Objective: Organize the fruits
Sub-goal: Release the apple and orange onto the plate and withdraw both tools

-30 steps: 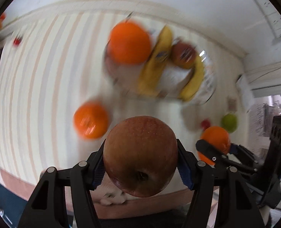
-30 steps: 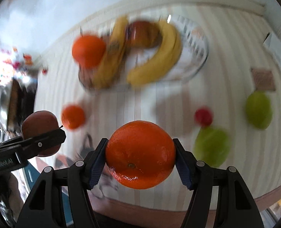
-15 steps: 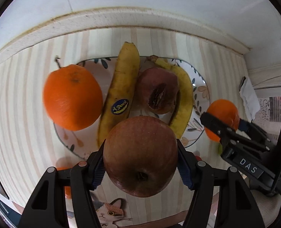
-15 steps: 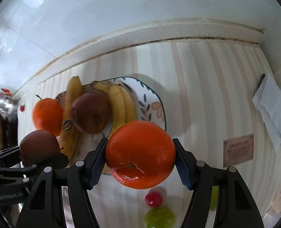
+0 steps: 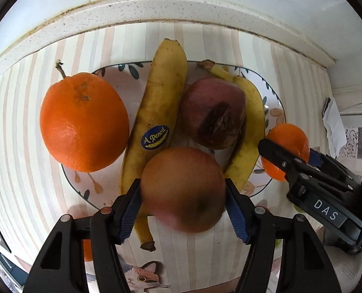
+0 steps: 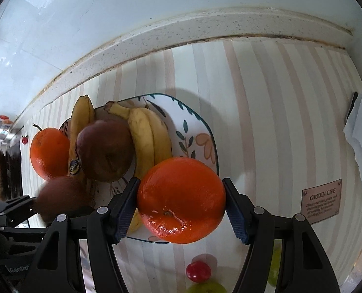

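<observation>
Your left gripper (image 5: pixel 182 196) clamps an apple (image 5: pixel 182 190) over the plate's (image 5: pixel 112 83) near edge. Your right gripper (image 6: pixel 181 202) clamps an orange (image 6: pixel 181 199) over the plate's near right rim. Plate carries bananas (image 5: pixel 156 112), another apple (image 5: pixel 213 113), another orange (image 5: pixel 83 122). It sits on a striped mat (image 6: pixel 266 112). Behind: a speckled ledge (image 5: pixel 181 9), then white wall (image 6: pixel 107 7).
</observation>
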Demonstrator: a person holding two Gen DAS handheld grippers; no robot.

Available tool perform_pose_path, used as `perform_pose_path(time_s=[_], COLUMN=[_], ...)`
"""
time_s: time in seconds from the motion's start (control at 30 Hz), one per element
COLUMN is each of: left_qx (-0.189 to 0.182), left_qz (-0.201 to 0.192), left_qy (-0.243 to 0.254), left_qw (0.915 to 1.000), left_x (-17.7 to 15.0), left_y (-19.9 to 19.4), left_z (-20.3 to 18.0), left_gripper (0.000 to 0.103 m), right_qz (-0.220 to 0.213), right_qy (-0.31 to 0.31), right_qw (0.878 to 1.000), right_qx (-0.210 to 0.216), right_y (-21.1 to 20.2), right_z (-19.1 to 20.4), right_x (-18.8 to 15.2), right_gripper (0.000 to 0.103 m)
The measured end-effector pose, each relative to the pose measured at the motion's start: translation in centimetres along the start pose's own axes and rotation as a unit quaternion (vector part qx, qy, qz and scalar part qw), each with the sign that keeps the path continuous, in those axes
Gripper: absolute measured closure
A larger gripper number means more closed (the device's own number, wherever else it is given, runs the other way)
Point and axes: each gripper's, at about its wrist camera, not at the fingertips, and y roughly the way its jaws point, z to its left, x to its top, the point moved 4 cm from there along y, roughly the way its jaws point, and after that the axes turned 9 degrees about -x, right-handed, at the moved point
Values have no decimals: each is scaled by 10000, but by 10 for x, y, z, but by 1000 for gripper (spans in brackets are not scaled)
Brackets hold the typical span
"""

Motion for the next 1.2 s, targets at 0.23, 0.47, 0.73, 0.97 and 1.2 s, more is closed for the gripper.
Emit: perform_pose_path(time_s=[0.23,0.47,0.73,0.97,1.2], left_qx=[121,163,335,608,765], left_qz=[-99,-356,-746,-1043,-1436], left_qy=[176,229,62,35,72], left_qw=[9997,9990,9966,9927,9867], left_x=[-2,-12,-39,-59,-86], left_y=[-9,-34,-67,-84,-106], left_z=[-6,0,25,37,38], left_gripper=[39,28,10,10,10], right_qz=[-140,-234,-398,-476,-628], right_qy=[65,120,-182,-319,-393], right_qw=[9999,9997,9987,9978,9969], right_qx=[33,-22,-265,-346,-273], right_y=[-18,-46,-81,-95,-121], right_z=[-1,-5,3,17,26], right_x=[6,0,-32,-69,-98], right_gripper=[26,11,8,8,8])
